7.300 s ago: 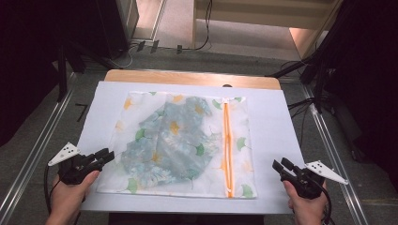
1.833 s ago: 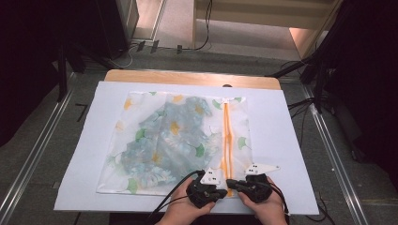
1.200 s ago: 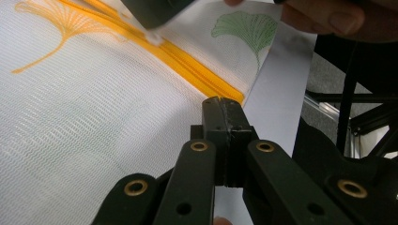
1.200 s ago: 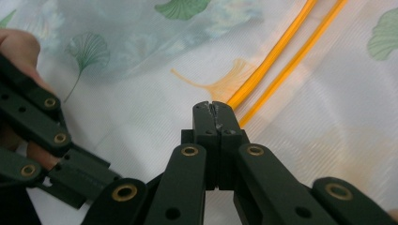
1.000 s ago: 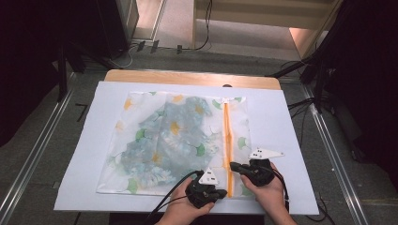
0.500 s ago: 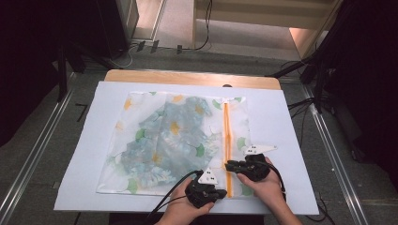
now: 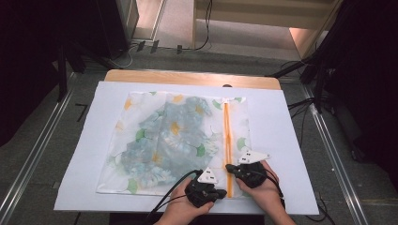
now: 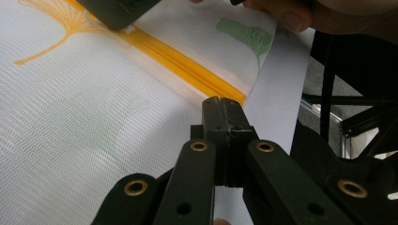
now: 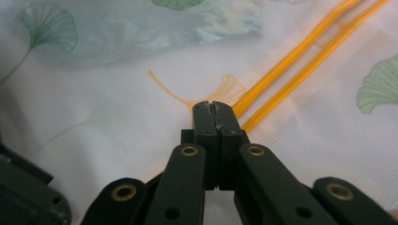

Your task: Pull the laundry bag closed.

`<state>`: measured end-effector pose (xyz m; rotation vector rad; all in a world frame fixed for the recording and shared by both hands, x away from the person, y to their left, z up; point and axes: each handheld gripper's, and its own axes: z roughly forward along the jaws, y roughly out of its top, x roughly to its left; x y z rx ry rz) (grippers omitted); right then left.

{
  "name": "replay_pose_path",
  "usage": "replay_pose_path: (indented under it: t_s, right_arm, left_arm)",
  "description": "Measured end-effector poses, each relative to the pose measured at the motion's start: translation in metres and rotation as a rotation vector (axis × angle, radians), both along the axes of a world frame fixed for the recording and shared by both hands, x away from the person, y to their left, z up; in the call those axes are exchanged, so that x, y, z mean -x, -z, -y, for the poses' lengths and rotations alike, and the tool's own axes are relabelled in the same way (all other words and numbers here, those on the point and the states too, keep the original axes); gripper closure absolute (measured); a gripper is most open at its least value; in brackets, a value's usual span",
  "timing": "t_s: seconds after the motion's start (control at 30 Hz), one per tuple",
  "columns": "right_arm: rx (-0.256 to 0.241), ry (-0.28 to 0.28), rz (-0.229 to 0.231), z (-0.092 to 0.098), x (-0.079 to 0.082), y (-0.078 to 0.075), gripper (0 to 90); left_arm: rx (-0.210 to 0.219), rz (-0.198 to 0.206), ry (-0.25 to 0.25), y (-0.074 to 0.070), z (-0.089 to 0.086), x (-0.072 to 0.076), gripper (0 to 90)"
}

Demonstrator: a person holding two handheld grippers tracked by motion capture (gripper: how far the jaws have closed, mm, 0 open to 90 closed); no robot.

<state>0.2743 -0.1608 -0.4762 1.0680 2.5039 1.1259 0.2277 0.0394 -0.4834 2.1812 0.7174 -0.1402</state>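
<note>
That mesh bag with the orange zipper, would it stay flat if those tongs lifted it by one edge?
Probably not. The mesh bag is thin see-through netting lying limp on the white sheet, so it would likely droop. The cloth bunched inside would probably slide toward the low side. The orange zipper may stiffen only that strip.

Your right gripper (image 9: 212, 107) has its two black jaws pressed together, right at the near end of the orange zipper (image 9: 300, 51) on the white mesh bag (image 9: 108, 108) with green leaves.
</note>
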Motion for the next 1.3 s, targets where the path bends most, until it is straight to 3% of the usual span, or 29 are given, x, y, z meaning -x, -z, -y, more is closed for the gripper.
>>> replay_pose_path:
  t_s: [0.2,0.53,0.73,1.3]
  right_arm:
    - [-0.013,0.004,-0.020,0.002,-0.005,-0.001,90.0]
    - [-0.055,0.029,0.000,0.007,-0.015,-0.007,90.0]
    - [-0.084,0.057,-0.001,0.009,-0.028,-0.008,90.0]
    - [-0.105,0.128,0.001,0.003,-0.077,-0.007,90.0]
  left_arm:
    - [-0.002,0.002,-0.002,0.000,0.000,0.001,90.0]
    - [-0.002,-0.001,-0.003,0.000,0.000,0.000,90.0]
    - [-0.001,0.006,-0.004,0.000,0.000,0.001,90.0]
    - [0.001,0.006,-0.006,0.000,0.001,0.001,90.0]
